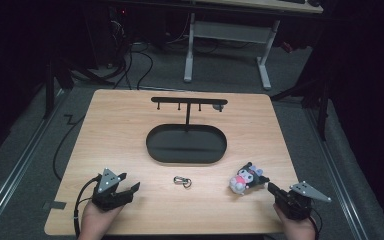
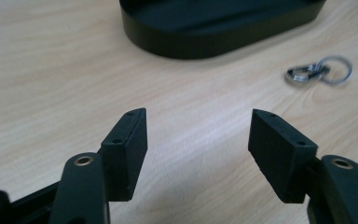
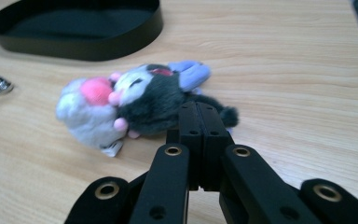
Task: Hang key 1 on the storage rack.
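A small plush toy (image 1: 247, 178), black, grey and pink, lies on its side on the wooden table (image 1: 115, 125) at the front right. My right gripper (image 1: 271, 187) rests just right of it, shut with nothing between the jaws; in the right gripper view the toy (image 3: 135, 105) lies right beyond the closed tips (image 3: 199, 108). A metal carabiner clip (image 1: 182, 181) with a ring lies at the front middle. At the front left my left gripper (image 1: 128, 183) stands open over bare wood, with the clip (image 2: 318, 73) ahead to its right and an empty gap at the left gripper (image 2: 198, 122).
A black oval tray (image 1: 152, 145) with an upright post and a hook bar (image 1: 189, 101) sits at the table's centre. Cables and a desk's white legs (image 1: 265, 62) stand on the floor beyond the far edge.
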`<state>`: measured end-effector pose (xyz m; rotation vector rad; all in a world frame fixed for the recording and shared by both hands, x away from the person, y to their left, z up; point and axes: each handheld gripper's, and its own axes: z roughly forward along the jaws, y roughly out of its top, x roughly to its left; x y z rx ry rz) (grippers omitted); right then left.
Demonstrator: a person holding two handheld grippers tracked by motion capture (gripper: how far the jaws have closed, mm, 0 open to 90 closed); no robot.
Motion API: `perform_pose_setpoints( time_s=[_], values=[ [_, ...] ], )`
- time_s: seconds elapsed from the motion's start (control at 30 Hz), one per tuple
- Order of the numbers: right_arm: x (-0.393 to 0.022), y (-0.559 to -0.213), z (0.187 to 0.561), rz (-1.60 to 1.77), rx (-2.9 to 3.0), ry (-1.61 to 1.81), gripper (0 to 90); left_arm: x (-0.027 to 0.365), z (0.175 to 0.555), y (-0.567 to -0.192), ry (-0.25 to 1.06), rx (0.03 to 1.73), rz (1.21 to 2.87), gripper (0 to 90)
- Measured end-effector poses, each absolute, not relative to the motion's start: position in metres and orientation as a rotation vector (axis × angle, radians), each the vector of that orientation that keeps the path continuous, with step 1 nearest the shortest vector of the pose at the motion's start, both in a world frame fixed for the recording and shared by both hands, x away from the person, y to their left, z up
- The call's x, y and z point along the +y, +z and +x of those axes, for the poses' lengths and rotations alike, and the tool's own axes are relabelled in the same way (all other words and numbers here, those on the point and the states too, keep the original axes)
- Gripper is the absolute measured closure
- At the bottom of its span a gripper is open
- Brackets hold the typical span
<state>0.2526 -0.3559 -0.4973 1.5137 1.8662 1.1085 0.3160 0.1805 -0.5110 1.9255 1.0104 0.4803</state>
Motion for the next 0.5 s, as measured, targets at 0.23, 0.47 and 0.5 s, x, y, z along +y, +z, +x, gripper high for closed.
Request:
perform_pose_setpoints(
  time_s=[0.23, 0.47, 0.5],
  values=[
    [-0.345, -0.503, 0.26, 1.493, 1.934, 1.055, 90.0, 0.193, 0.31, -0.515, 0.515, 1.032, 1.911, 36.9],
    [-0.335, -0.51, 0.284, 1.471, 1.968, 0.997, 90.0, 0.209, 0.297, -0.512, 0.544, 1.065, 1.858, 36.1],
    [-0.335, -0.51, 0.284, 1.471, 1.968, 0.997, 90.0, 0.212, 0.294, -0.512, 0.552, 1.071, 1.852, 36.1]
  ],
)
